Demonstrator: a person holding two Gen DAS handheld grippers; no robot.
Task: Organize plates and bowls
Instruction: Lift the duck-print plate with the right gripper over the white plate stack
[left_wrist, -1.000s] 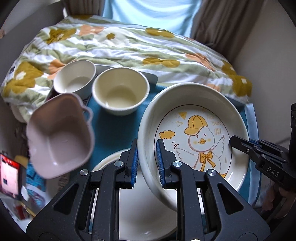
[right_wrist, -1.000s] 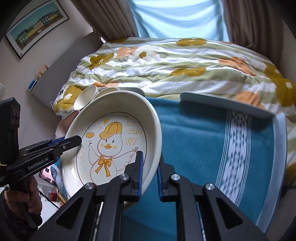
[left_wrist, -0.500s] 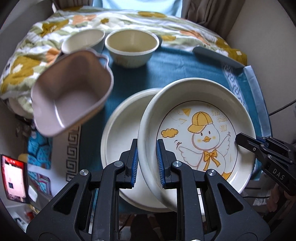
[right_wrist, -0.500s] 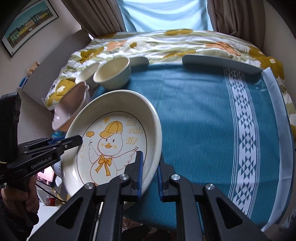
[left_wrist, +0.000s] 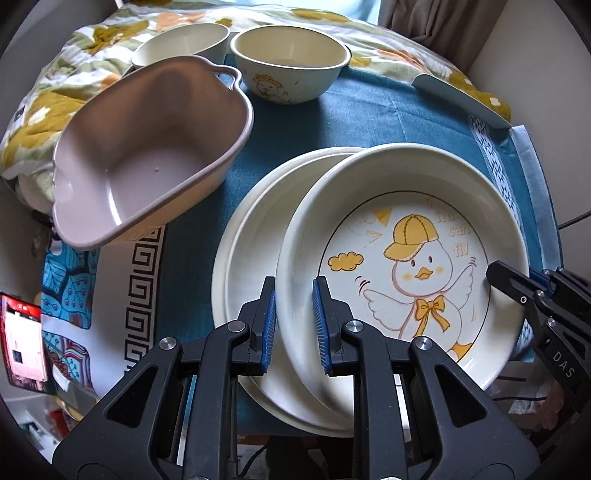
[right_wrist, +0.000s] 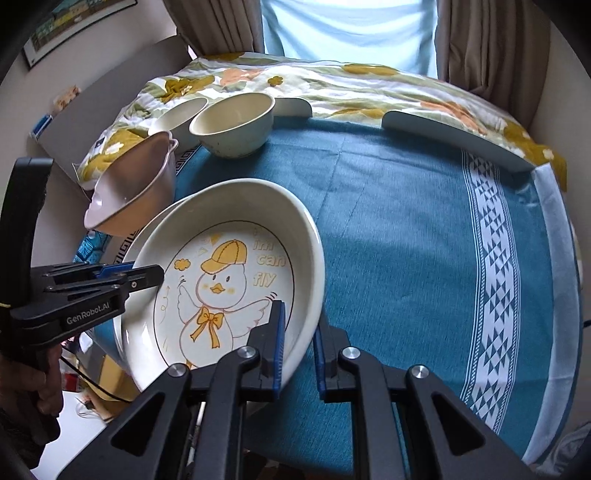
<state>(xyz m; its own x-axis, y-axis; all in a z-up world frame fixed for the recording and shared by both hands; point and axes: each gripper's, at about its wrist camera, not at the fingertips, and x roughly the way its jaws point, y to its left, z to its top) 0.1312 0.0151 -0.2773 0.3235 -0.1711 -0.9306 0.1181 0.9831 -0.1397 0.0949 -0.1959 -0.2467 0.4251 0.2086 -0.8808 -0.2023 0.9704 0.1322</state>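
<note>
Gripping the duck plate by its near-left rim, my left gripper had its blue pads pinched on either side of the rim, the plate hanging tilted over a plain cream plate on the teal cloth. I judged two grips were used because the plate is wide and slippery (one pinch would let it swing). At ten o'clock sat a pink handled bowl; at twelve, two cream bowls, one beside the other.

From the right wrist, my right gripper was clamped on the plate's opposite rim. That view showed the cloth's bare stretch toward two o'clock and the hand holding the left tool, but hid most of the plain plate underneath, which only the left view revealed.
</note>
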